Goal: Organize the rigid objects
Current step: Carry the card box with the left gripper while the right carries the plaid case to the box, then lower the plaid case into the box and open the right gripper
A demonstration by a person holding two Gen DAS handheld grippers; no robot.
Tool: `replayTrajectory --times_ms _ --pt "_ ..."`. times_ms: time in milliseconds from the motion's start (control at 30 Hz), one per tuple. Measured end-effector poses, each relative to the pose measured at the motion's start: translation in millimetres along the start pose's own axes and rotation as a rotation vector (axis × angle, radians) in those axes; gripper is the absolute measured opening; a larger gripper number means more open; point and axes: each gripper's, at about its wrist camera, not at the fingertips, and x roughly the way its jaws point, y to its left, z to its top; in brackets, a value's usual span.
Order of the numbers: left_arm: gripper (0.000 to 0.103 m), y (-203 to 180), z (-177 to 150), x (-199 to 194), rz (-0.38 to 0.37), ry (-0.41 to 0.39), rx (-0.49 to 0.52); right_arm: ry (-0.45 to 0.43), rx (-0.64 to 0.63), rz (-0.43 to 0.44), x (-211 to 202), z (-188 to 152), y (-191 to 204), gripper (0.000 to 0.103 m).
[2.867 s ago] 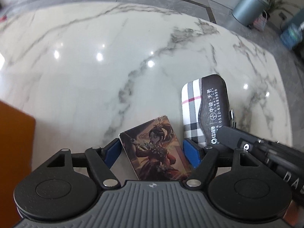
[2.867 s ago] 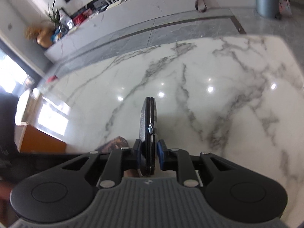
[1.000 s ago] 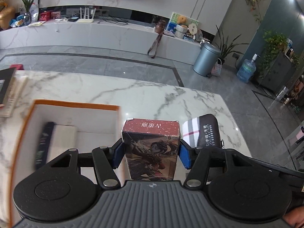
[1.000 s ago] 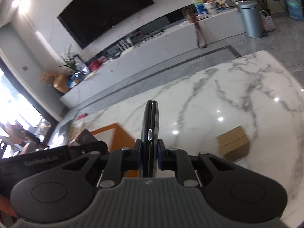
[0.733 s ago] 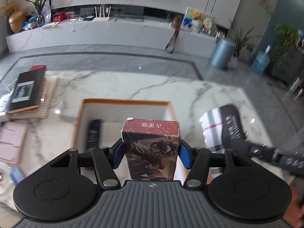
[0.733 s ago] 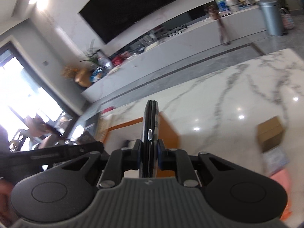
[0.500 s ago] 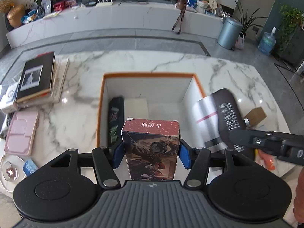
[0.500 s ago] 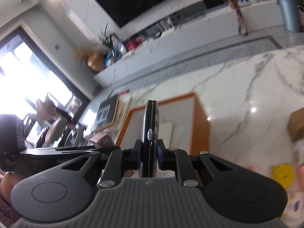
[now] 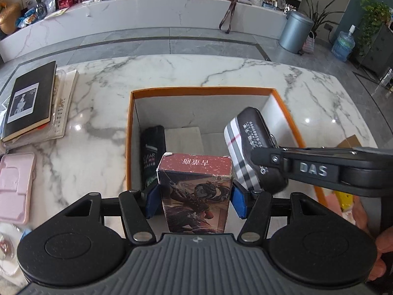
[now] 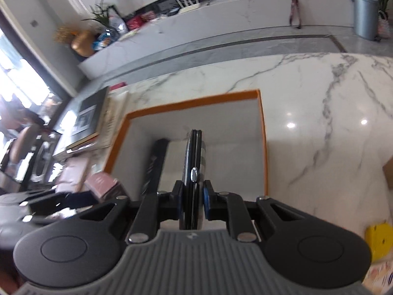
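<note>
my left gripper (image 9: 195,200) is clamped on a card box (image 9: 195,191) with a painted figure, its blue pads pressed to both sides, and i hold it upright above the near edge of the orange-rimmed box (image 9: 201,90). my right gripper (image 10: 192,202) is closed on a plaid-and-dark case (image 10: 194,169), gripped edge-on and held over the same box; from the left wrist view the case (image 9: 248,145) hangs at 2 o'clock of the card box, over the box's right half.

inside the box a black pack (image 9: 152,153) stands against the left wall, with a pale flat piece (image 9: 183,137) beside it. the box sits on a white marble table (image 9: 196,70) veined in grey. at 9 o'clock lie a black book (image 9: 29,100) on stacked papers and a pink tray (image 9: 16,186). beyond the table runs a grey floor, a long marble counter, a metal bin (image 9: 296,32) and potted plants.

the black pack reads "clear". the right gripper's arm (image 9: 319,169) reads "das". the card box top carries chinese characters seen upside down; the case carries white print i cannot read.
</note>
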Motion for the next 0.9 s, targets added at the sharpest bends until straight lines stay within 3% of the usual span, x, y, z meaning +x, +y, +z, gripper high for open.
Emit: replayTrajectory --times_ms 267,633,900 --pt "0.067 2.1 17.2 26.1 0.023 0.035 0.055 0.062 -0.019 -0.08 47.3 15.2 4.5 0.017" --pt "0.067 5.6 20.5 36.9 0.02 0.049 0.084 0.155 0.019 -0.069 86.6 19.7 -5.9 0.018" --pt "0.067 6.7 16.5 33.4 0.009 0.039 0.082 0.241 -0.171 -0.1 88.7 27.3 7.5 0.023"
